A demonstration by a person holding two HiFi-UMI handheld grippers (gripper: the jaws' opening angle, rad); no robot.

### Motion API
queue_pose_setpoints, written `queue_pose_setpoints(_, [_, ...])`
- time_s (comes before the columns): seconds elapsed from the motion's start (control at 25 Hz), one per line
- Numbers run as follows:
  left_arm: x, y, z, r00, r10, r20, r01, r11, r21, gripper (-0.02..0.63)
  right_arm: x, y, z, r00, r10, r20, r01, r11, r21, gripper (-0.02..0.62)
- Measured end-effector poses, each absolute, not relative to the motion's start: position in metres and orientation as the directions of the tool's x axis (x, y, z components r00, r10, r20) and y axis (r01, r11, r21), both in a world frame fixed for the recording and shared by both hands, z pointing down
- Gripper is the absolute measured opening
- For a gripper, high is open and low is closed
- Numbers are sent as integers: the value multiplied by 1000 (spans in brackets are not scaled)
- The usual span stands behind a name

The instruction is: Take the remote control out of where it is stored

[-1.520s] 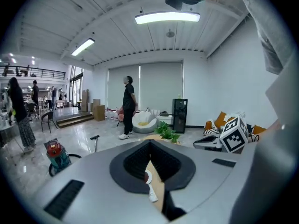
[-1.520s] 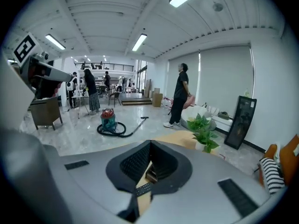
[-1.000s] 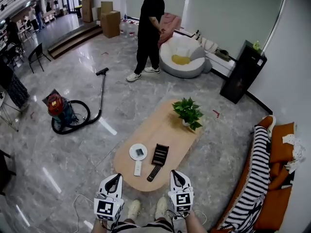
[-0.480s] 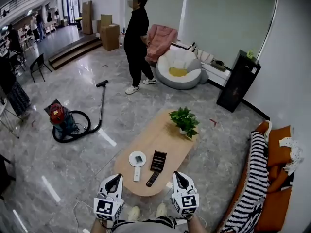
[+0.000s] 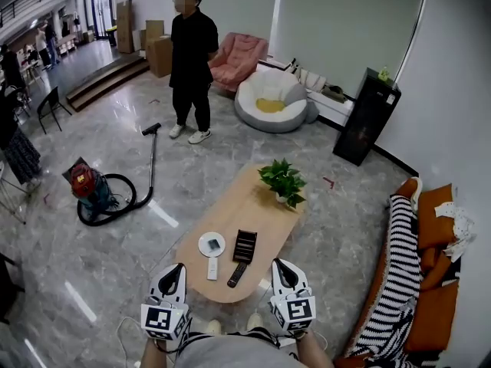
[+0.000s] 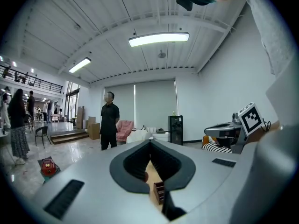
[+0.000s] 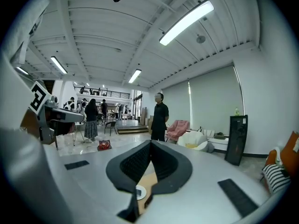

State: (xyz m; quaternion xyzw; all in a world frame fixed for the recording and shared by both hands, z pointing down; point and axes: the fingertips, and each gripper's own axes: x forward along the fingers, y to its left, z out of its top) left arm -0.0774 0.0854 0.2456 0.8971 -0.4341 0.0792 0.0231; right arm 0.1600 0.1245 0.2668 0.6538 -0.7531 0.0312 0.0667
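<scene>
An oval wooden table [image 5: 253, 205] stands in front of me. On its near end a dark slotted holder [image 5: 245, 245] lies flat, with a black remote [image 5: 237, 274] on the tabletop just in front of it. A white remote [image 5: 212, 267] lies below a white round disc [image 5: 211, 244]. My left gripper [image 5: 178, 268] and right gripper [image 5: 277, 264] hover side by side at the table's near edge, both shut and empty. Under its closed jaws, the left gripper [image 6: 150, 142] view shows the holder [image 6: 159, 192]. Under the right gripper [image 7: 150, 143] the disc [image 7: 140, 192] shows.
A potted plant [image 5: 282, 181] sits on the table's far end. A person in black [image 5: 190, 60] stands beyond it, next to a vacuum cleaner [image 5: 88, 186]. A beanbag chair [image 5: 270, 102] and black cabinet [image 5: 365, 117] are at the back, a sofa with a striped blanket [image 5: 399, 282] at right.
Both grippers have risen, staying shut; the table now sits smaller and further left in the head view. The person in black has walked left and turned round.
</scene>
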Motion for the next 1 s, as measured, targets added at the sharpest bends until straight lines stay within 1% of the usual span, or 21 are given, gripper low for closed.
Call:
queue_pose_setpoints(0.28, [-70,73,241,616,-773,153,-778,-627,-34,6,165,124,273,-110,-982,152,-992,118,44,8])
queue_pose_setpoints(1.0, [-65,64,243,620,-768,161,-772,-634,-51,6,168,114,273,-102,-984,147,-993,111,50,8])
